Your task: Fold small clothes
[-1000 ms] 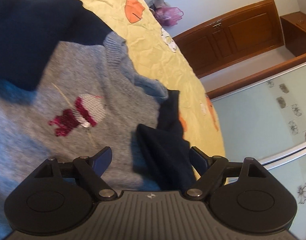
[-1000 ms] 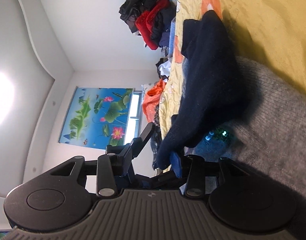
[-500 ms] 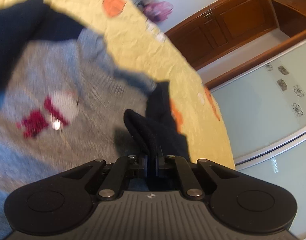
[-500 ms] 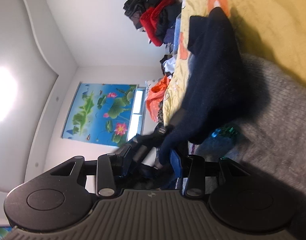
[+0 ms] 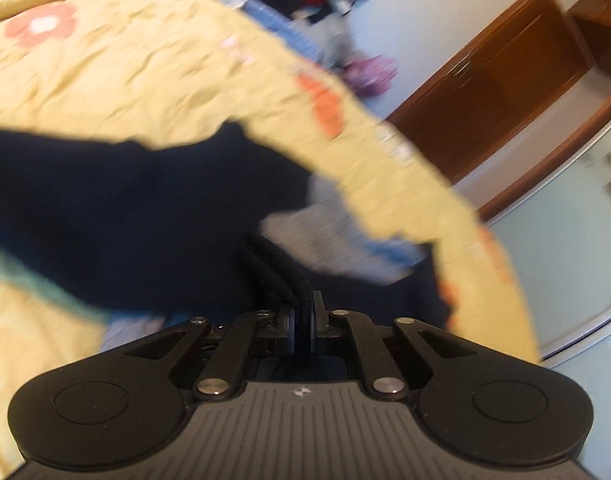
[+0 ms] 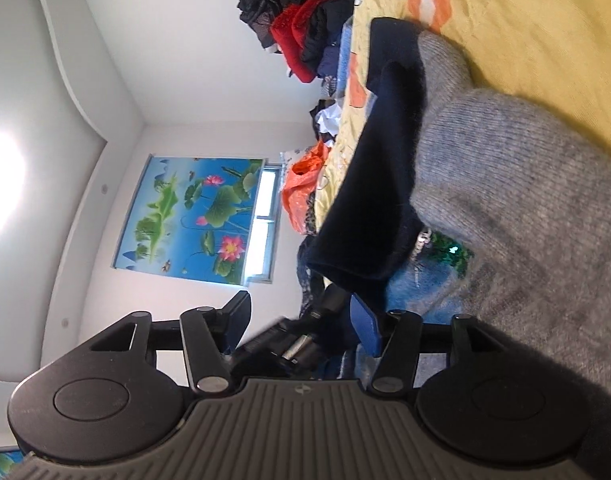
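**Navy sleeve pinched at the bed's edge as sweater folding goes on**

A small grey sweater (image 6: 517, 208) with navy sleeves lies spread on a bed covered by a yellow sheet (image 5: 137, 68) printed with orange flowers. The left gripper (image 5: 301, 322) has its jaws pressed together on a fold of the navy sleeve (image 5: 273, 272), the dark knit rising in a ridge from between the blue pads. Beyond that pinch, the sleeve runs as a broad dark band across the left wrist view, which is blurred; a patch of grey knit and a strip of blue show just to its right, against the yellow sheet.

The right gripper (image 6: 301, 322) has its jaws spread wide and holds nothing. Its right blue pad (image 6: 365, 324) sits just beside the hanging cuff of the other navy sleeve (image 6: 381, 176), which drapes over the grey body of the sweater; whether pad and cuff touch cannot be told. Below the cuff, green sequins (image 6: 451, 248) glint on the sweater's blue lower part. The left gripper's dark body appears between the right gripper's jaws, low in the right wrist view.

A heap of red and black clothes (image 6: 301, 28) sits at the far end of the bed. A lotus picture (image 6: 193, 220) hangs on the white wall, and wooden cabinets (image 5: 501, 96) stand across the room.
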A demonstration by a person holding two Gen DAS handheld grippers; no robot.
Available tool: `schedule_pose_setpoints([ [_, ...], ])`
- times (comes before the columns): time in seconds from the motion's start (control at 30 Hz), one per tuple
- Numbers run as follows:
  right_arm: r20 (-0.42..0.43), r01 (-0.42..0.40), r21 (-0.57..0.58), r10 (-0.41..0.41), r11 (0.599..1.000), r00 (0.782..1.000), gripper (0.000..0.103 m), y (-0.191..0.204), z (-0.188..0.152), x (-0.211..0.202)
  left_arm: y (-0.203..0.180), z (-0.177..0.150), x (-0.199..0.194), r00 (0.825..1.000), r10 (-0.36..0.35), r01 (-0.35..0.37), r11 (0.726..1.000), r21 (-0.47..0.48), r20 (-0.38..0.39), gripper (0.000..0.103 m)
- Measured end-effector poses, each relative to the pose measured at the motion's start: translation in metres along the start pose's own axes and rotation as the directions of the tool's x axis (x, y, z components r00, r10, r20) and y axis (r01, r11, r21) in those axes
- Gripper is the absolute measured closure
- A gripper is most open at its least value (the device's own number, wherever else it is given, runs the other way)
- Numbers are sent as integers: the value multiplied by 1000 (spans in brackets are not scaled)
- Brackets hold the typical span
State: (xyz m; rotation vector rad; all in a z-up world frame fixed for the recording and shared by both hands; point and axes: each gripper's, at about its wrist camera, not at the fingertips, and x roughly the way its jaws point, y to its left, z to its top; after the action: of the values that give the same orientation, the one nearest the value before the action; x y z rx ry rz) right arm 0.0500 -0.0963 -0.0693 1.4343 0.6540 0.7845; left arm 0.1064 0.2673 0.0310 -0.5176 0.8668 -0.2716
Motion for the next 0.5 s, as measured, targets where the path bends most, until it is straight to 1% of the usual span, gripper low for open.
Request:
schedule_pose_setpoints([
  [0.03, 0, 3, 1, -3, 1000, 1000, 42, 0, -1, 0, 2, -4, 3, 999, 29, -29, 1000, -1, -14, 97],
  [0.07, 0, 5, 0, -5, 1000, 1000, 42, 0, -1, 0, 3, -9, 5, 999, 50, -50, 999, -6, -12, 96],
  [0.13, -1, 11, -1, -11, 1000, 1000, 42, 0, -2, 0, 1, -13, -2, 997, 72, -72, 997, -14, 18, 95],
  [0.17, -2, 15, 0, -15, 1000, 1000, 42, 1, -2, 1, -4, -13, -7, 996, 80, -80, 997, -10, 48, 95],
  [0.27, -4, 15, 3, -15, 1000, 1000, 41, -2, -4, 0, -24, -13, -26, 983, 75, -83, 996, 43, 166, 94],
  [0.33, -4, 15, 3, -15, 1000, 1000, 40, -2, -4, 1, -40, -10, -29, 976, 36, -55, 995, 84, 213, 89],
  [0.37, -4, 15, 3, -15, 1000, 1000, 40, -2, -4, 1, -47, -9, -28, 977, 9, -31, 994, 105, 211, 77],
  [0.4, -4, 15, 3, -15, 1000, 1000, 40, -2, -4, 1, -53, -9, -23, 981, -12, -12, 992, 127, 193, 57],
  [0.43, -4, 15, 3, -15, 1000, 1000, 40, -1, -4, 1, -58, -11, -18, 984, -18, -8, 990, 143, 176, 44],
  [0.47, -3, 15, 4, -15, 1000, 1000, 40, -1, -4, 1, -62, -14, -12, 986, -13, -14, 987, 157, 169, 26],
  [0.5, -3, 15, 4, -15, 1000, 1000, 40, -1, -4, 1, -64, -18, -4, 986, -4, -25, 985, 172, 166, 24],
])
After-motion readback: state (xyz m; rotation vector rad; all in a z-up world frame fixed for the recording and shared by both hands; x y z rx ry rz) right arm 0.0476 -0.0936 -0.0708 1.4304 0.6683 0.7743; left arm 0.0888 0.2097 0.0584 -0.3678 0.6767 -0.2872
